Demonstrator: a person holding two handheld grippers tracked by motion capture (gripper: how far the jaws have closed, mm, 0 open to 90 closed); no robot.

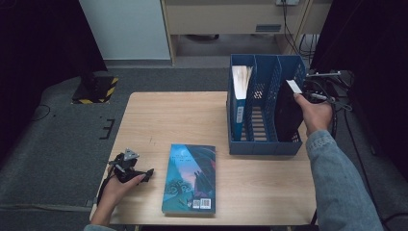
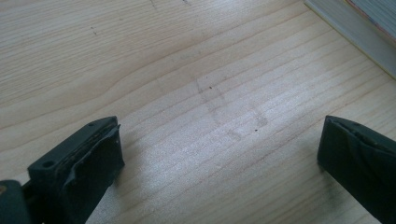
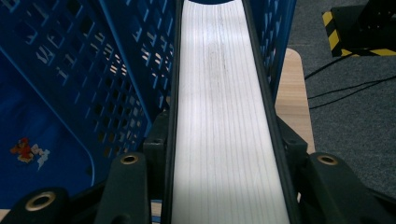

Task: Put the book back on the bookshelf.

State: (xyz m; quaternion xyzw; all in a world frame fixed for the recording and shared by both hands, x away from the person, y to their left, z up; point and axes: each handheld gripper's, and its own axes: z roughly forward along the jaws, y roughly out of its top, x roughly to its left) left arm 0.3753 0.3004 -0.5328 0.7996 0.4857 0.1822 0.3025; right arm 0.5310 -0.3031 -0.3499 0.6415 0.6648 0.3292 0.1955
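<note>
- The black-covered book [image 1: 287, 115] is held upright in the right tool [image 3: 223, 186], whose jaws are clamped on its two covers; in the right gripper view the white page edges run straight up between them.
- It sits partly inside the rightmost slot of the blue file rack [image 1: 262, 144], with its top still above the rack's wall, so its filing looks nearly done but not finished: it appears to need lowering to the slot's floor and then letting go.
- The rack's perforated blue dividers [image 3: 116, 70] stand close along the book's side in the right gripper view; whether the cover rubs against them cannot be told.
- The leftmost slot already holds a blue-spined book [image 1: 239, 96] standing upright with its white pages upward; that one seems finished. The middle slot looks free.
- A teal-covered book [image 1: 189, 178] lies flat on the wooden surface [image 1: 159, 115], well apart from the rack and in front of it, untouched; it is most likely what remains to be filed.
- The left tool [image 1: 137, 172] rests on the surface just beside that flat book, jaws spread wide with nothing between them, bare wood showing in the gap and a corner of the book [image 2: 359, 32] at the edge of its view.
</note>
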